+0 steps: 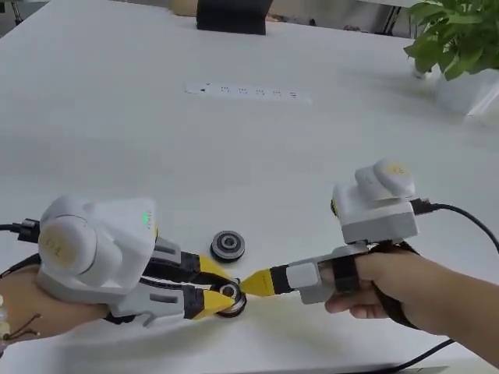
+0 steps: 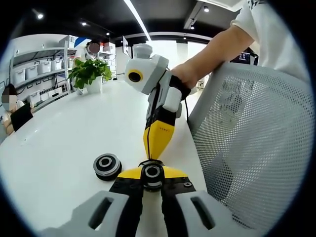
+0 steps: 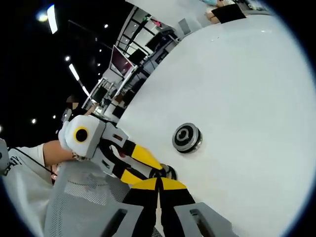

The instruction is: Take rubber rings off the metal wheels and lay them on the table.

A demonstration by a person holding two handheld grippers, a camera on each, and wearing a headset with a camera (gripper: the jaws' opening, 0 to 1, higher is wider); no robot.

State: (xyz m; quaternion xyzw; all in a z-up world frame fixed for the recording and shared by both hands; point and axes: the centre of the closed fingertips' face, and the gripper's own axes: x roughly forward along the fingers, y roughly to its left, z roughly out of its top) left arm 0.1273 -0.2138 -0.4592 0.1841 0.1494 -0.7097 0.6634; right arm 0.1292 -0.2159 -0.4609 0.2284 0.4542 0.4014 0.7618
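The jaws of the left gripper (image 1: 217,287) are closed on a small round metal wheel with a black rubber ring (image 2: 152,174), one yellow tip on each side of it, near the front edge of the white table (image 1: 257,156). Whether the wheel rests on the surface or is lifted off it cannot be told. The right gripper (image 3: 159,183) has its yellow tips pressed together into one point, and that point meets the wheel's rim from the opposite side. Whether any rubber is caught between those tips is unclear: the contact is tiny in the head view and sits behind the tips in the right gripper view, where a dark sliver of the wheel peeks past them.

In the left gripper view the ring looks seated around the rim, with a dark outer band, a silvery hub and a dark centre hole. A second metal wheel with a black rubber ring (image 1: 228,245) lies flat on the table just beside the jaws, touching neither gripper.

Farther back are a white power strip (image 1: 248,92) and a green potted plant (image 1: 456,35), which the frame cuts off. A grey mesh chair back (image 2: 256,148) stands at the table edge.
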